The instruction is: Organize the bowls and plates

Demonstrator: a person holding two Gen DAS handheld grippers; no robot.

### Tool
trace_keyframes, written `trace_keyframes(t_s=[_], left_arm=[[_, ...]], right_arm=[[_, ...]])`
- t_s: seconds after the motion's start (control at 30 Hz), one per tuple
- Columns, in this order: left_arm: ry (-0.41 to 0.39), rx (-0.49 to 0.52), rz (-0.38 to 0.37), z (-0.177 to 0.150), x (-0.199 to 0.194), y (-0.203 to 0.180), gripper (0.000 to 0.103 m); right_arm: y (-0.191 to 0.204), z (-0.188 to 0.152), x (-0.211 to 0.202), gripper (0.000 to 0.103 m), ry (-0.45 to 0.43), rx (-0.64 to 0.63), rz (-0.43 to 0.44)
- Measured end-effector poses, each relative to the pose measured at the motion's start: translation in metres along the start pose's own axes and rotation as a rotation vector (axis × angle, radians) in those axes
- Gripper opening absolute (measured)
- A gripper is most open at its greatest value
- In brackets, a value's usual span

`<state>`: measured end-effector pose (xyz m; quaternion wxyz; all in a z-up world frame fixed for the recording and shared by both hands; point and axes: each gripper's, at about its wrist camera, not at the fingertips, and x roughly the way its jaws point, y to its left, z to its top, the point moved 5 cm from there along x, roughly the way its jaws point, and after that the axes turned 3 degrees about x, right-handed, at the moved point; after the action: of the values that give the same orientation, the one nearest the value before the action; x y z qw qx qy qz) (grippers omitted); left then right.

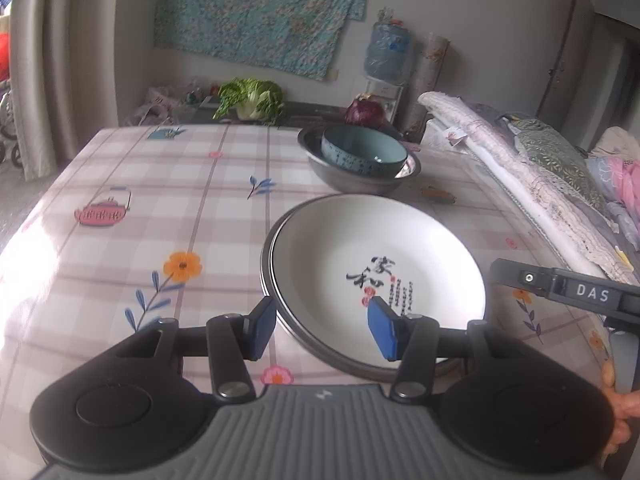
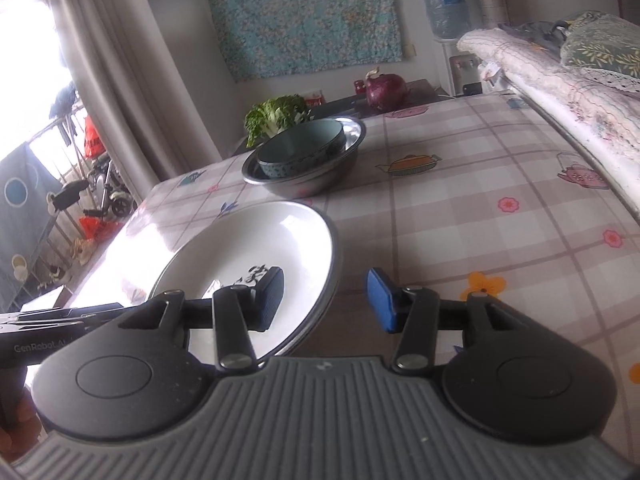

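Nearest my view is the left gripper (image 1: 322,328), jaws parted and straddling the near-left rim of the white plate (image 1: 376,264); the pads flank the rim but I can't see them pressing, so I read it as released. The white plate sits nested on a metal plate (image 1: 267,264) whose grey edge peeks out at nine o'clock and along the near side. In the other view, my right gripper (image 2: 326,302) is likewise unclenched, one pad over the plate's inside and the other outside the rim at about five o'clock of the plate, nothing pinched between them. At twelve o'clock from the plates, near but apart, a teal bowl (image 1: 362,152) rests inside a steel basin (image 1: 356,182) on the checked tablecloth (image 1: 160,208); a red onion (image 1: 365,111) and leafy greens (image 1: 250,100) lie beyond the table's far edge. I judge the white plate to be glazed ceramic: stiff, fairly heavy, slick and liable to chip, and the metal one beneath may slide or cling when lifted. The sensible hold is across the rim, one pad inside and one under the lip, squeezed firmly, and raised level so it doesn't tip out of a narrow pinch.
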<state>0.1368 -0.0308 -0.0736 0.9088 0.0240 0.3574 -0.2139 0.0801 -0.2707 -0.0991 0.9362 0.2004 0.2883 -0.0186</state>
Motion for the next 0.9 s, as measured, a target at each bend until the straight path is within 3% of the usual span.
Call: trace_keyframes(t_s=[0.17,0.27,0.6,0.83,0.9], left_arm=[[-0.021,-0.011,-0.011,0.030,0.003,0.015,0.052],[-0.035,-0.032,0.003,0.055,0.011,0.027,0.060],[0.014,-0.142,-0.030,0.127,0.077,0.054,0.062],[0.054,-0.185,-0.087,0.158,0.132,0.053,0.055],[0.070,-0.209,-0.101,0.163,0.146,0.054,0.048]], right_arm=[[-0.014,0.025,0.000,0.046,-0.010,0.041,0.031],[-0.019,0.049,0.008,0.046,-0.015,0.045,0.051],[-0.029,0.117,0.079,0.046,0.014,0.030,0.063],[-0.034,0.148,0.135,0.044,0.054,0.045,0.066],[-0.037,0.153,0.149,0.042,0.067,0.053,0.068]])
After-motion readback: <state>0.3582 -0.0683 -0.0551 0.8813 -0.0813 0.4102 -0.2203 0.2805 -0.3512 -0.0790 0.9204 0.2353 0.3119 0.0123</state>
